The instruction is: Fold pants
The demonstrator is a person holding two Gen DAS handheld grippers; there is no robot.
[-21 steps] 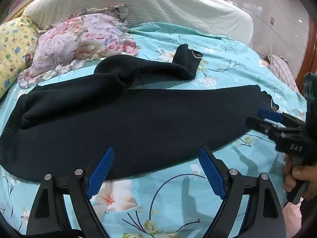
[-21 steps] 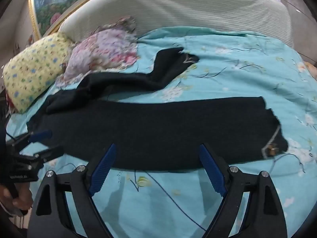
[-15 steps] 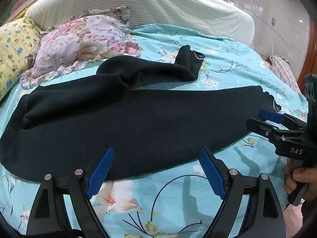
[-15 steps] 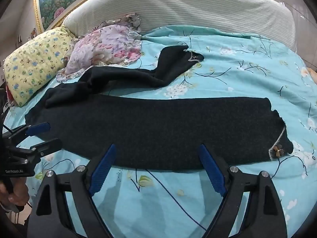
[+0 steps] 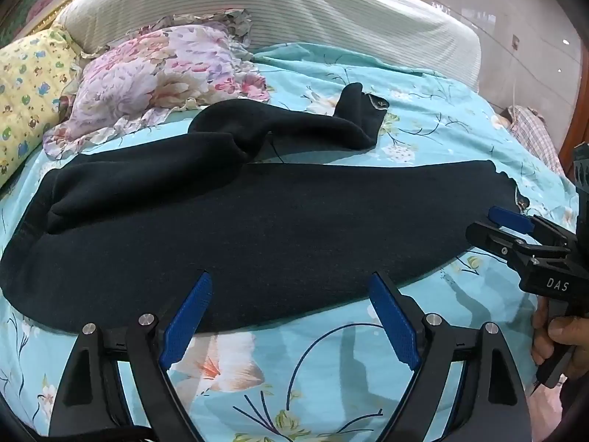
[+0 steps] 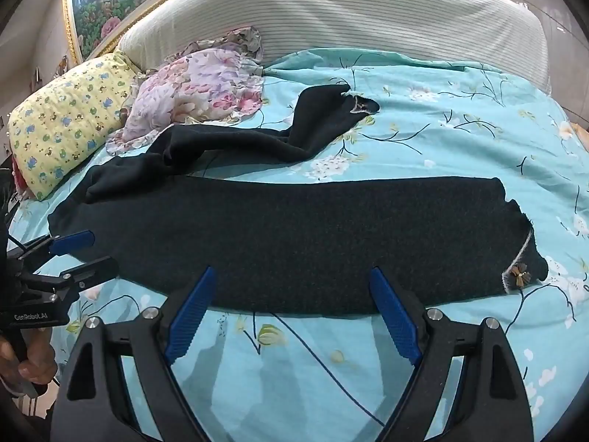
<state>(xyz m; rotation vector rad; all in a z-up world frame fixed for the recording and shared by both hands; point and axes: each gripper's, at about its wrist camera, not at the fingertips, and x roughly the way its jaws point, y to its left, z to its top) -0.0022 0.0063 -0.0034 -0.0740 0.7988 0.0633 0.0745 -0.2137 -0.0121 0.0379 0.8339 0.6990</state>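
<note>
Black pants (image 5: pixel 257 228) lie spread on the bed. The near leg lies flat across the front (image 6: pixel 331 243). The far leg is bunched and angles toward the headboard (image 6: pixel 313 129). My left gripper (image 5: pixel 291 283) is open and empty, just above the near edge of the pants by the waist side. My right gripper (image 6: pixel 291 280) is open and empty over the near edge of the flat leg. Each gripper shows in the other's view, the right one (image 5: pixel 489 224) near the cuff, the left one (image 6: pixel 92 250) near the waist. A small bow (image 6: pixel 519 276) marks the cuff.
A teal floral sheet (image 5: pixel 331 368) covers the bed. A floral pillow (image 5: pixel 158 84) and a yellow pillow (image 5: pixel 22 92) lie at the far left. A striped headboard (image 6: pixel 368 11) runs along the back. A plaid cloth (image 5: pixel 533 136) lies at the far right.
Both grippers have moved slightly forward and the views have shifted a little. Both stay open, and the pants have not moved.
</note>
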